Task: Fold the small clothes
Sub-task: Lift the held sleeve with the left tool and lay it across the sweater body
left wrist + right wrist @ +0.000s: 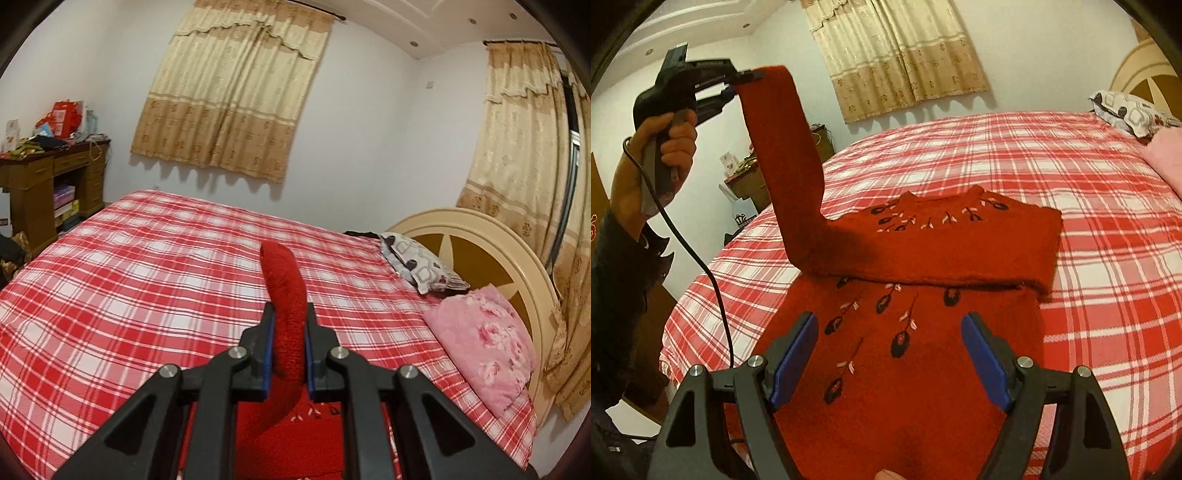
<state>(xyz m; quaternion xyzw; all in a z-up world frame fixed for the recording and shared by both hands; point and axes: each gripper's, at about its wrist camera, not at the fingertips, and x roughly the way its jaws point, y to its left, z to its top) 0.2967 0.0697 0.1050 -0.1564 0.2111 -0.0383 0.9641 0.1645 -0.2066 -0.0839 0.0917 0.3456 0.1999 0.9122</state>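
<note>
Red knit sweater (905, 354) lies mid-frame; left gripper (738, 79), upper left, pinches its sleeve (783, 147) aloft, probably for folding across. Right gripper (890, 354) gapes empty.

No legible text; marking on left claw (744, 75) body blurred.

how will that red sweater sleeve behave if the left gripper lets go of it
Likely floppy: the sleeve hangs as a limp band from the left gripper down to the sweater on the bed, so it would probably drop and crumple. The fuzzy knit looks grippy, not slippery. The body stays flat while the sleeve is raised, so it seems to have some weight.
</note>
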